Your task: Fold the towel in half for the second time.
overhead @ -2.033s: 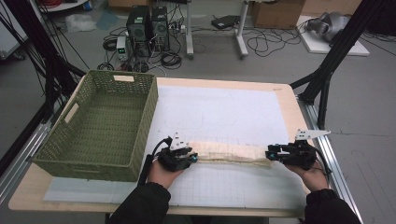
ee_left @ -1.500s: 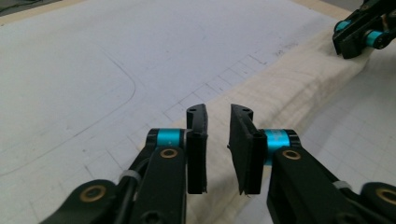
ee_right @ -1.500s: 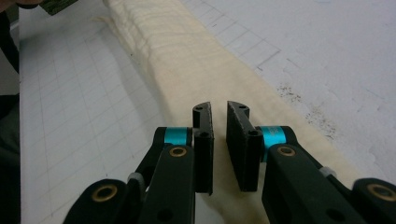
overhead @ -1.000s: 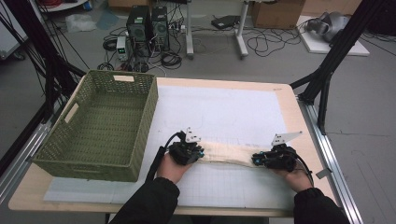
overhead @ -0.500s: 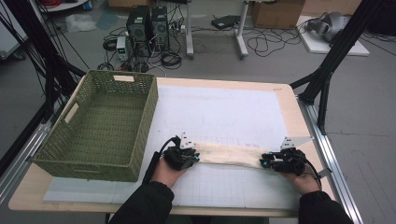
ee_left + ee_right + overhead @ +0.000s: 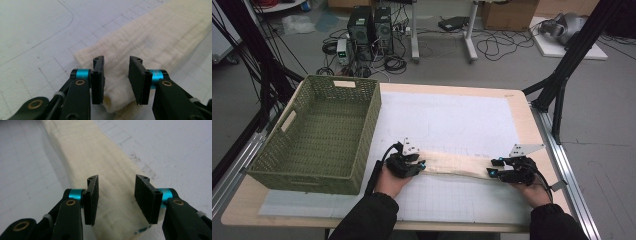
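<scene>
A long cream cloth (image 6: 457,163), folded into a strip, lies flat on the white grid mat (image 6: 447,115) near the table's front. My left gripper (image 6: 421,165) is at its left end and my right gripper (image 6: 493,173) at its right end. In the left gripper view the left gripper (image 6: 116,75) has its jaws apart over the rolled end of the cloth (image 6: 155,40), pads off it. The right gripper (image 6: 116,196) stands the same way over the other end of the cloth (image 6: 95,155). Both pairs of jaws have just been opening, with cloth lying between them.
A green woven basket (image 6: 272,167) stands on the left side of the table, close to my left hand. The table's right edge and a metal rail (image 6: 557,150) run just past my right hand. Black frame legs and cables stand beyond the table.
Both grippers have let go of the cloth ends and their jaws have spread. The cloth, held a little bunched between closer hands a second ago, now lies stretched on the mat.
</scene>
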